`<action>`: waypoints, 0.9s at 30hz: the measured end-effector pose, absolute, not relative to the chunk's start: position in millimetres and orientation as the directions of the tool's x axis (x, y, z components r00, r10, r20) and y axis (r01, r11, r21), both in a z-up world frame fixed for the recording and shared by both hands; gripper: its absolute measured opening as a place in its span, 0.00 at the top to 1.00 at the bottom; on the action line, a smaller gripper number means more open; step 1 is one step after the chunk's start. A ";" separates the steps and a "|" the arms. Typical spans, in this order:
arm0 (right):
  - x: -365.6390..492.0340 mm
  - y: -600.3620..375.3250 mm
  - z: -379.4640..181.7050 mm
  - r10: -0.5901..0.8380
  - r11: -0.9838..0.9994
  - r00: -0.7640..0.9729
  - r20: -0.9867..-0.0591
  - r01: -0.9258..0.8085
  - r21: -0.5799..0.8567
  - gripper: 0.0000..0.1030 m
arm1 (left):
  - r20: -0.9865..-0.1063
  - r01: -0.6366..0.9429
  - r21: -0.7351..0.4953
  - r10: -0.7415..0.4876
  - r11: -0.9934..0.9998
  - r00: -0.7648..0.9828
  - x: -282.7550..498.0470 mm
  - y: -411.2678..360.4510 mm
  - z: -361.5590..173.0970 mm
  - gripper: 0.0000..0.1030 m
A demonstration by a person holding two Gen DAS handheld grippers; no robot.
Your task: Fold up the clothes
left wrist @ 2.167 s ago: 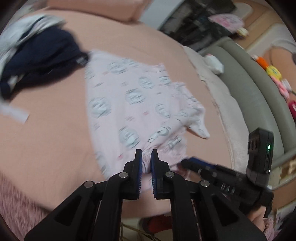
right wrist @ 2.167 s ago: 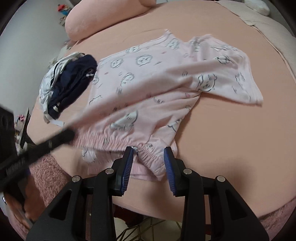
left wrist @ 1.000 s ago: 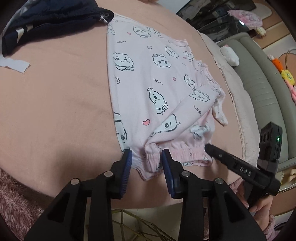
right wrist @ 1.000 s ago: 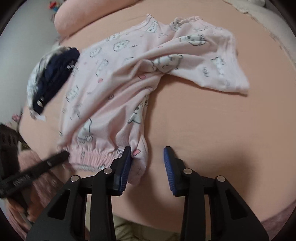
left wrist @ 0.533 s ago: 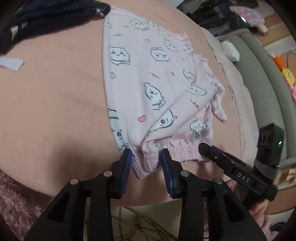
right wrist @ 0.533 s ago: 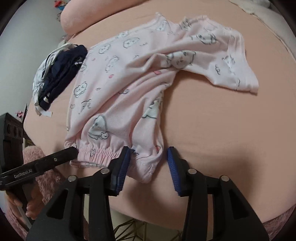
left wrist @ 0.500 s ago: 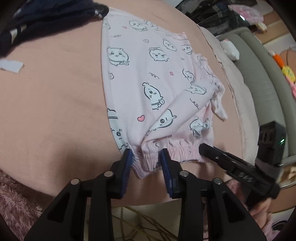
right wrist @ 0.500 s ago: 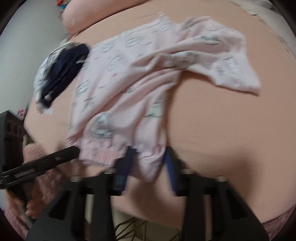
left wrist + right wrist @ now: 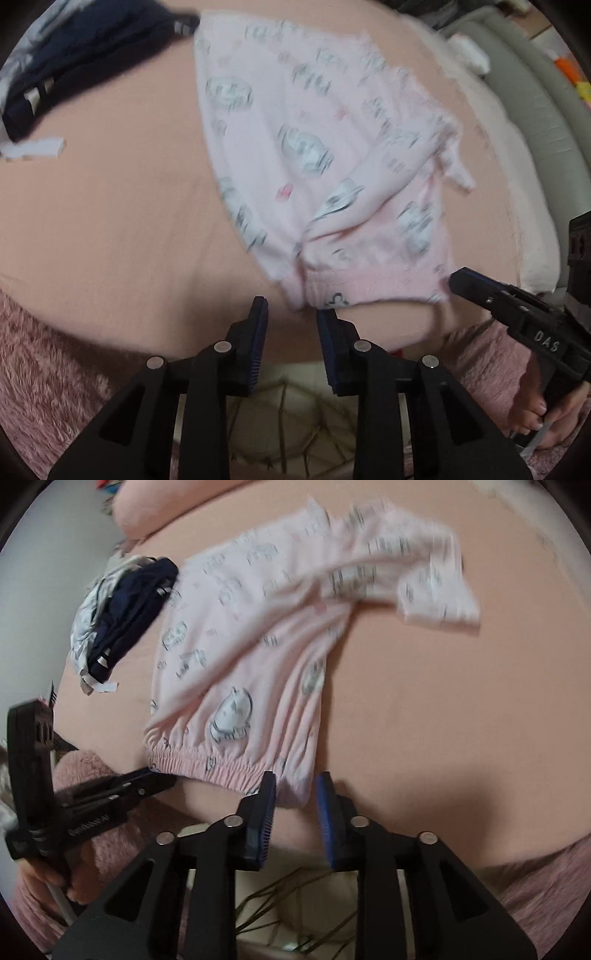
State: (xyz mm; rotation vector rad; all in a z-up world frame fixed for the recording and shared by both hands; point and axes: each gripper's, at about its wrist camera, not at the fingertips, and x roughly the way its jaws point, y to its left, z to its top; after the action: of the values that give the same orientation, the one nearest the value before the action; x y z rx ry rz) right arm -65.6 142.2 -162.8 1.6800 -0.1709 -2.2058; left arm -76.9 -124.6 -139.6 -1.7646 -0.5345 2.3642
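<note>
Our left gripper (image 9: 291,314) and right gripper (image 9: 295,794) both gape, holding nothing, at the near waistband of the pink pants (image 9: 295,147), which lie spread on the peach bed (image 9: 110,221). Beyond, a dark garment (image 9: 129,602) touches the pants' far corner. A grey sofa (image 9: 535,92) runs along the bed's right.

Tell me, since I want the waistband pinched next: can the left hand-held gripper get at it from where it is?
Probably yes. The left hand-held gripper is open, and the pink pajama pants lie on the bed with their waistband just ahead of its fingers. Nothing lies between them.
</note>
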 end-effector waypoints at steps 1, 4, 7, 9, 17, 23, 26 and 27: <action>-67.6 141.0 -159.9 -0.370 -0.922 -0.258 -0.892 0.223 0.318 0.71 | -0.884 0.095 -0.378 0.328 -0.921 -0.332 -76.3 -125.5 -137.4 0.71; -74.3 138.5 -164.7 -0.418 -0.903 -0.268 -0.868 0.226 0.365 0.71 | -0.861 0.089 -0.414 0.358 -0.906 -0.361 -77.9 -126.5 -138.6 0.71; -79.5 130.3 -168.3 -0.390 -0.911 -0.271 -0.880 0.253 0.325 0.71 | -0.852 0.075 -0.434 0.382 -0.898 -0.359 -75.6 -129.0 -135.4 0.71; -81.0 134.5 -174.6 -0.330 -0.933 -0.265 -0.906 0.239 0.270 0.71 | -0.839 0.072 -0.448 0.391 -0.891 -0.377 -71.1 -133.1 -124.6 0.71; -84.9 140.8 -171.3 -0.361 -0.923 -0.264 -0.894 0.240 0.302 0.71 | -0.825 0.059 -0.456 0.397 -0.888 -0.402 -90.3 -136.9 -119.4 0.71; -91.9 141.1 -181.6 -0.282 -0.952 -0.261 -0.923 0.193 0.236 0.70 | -0.895 0.119 -0.373 0.323 -0.920 -0.307 -81.0 -138.3 -144.3 0.69; -87.6 150.8 -165.5 -0.272 -0.957 -0.325 -0.906 0.190 0.219 0.66 | -0.883 0.094 -0.371 0.320 -0.924 -0.342 -75.5 -136.8 -128.3 0.72; -86.6 152.0 -161.4 -0.286 -0.953 -0.338 -0.897 0.195 0.231 0.65 | -0.874 0.074 -0.375 0.326 -0.924 -0.360 -75.6 -133.8 -122.9 0.72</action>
State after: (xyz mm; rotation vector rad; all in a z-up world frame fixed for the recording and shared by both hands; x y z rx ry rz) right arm -86.6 152.0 -161.4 1.6007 -0.1183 -2.3505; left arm -75.6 -133.8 -122.9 -1.6779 -0.5340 2.4104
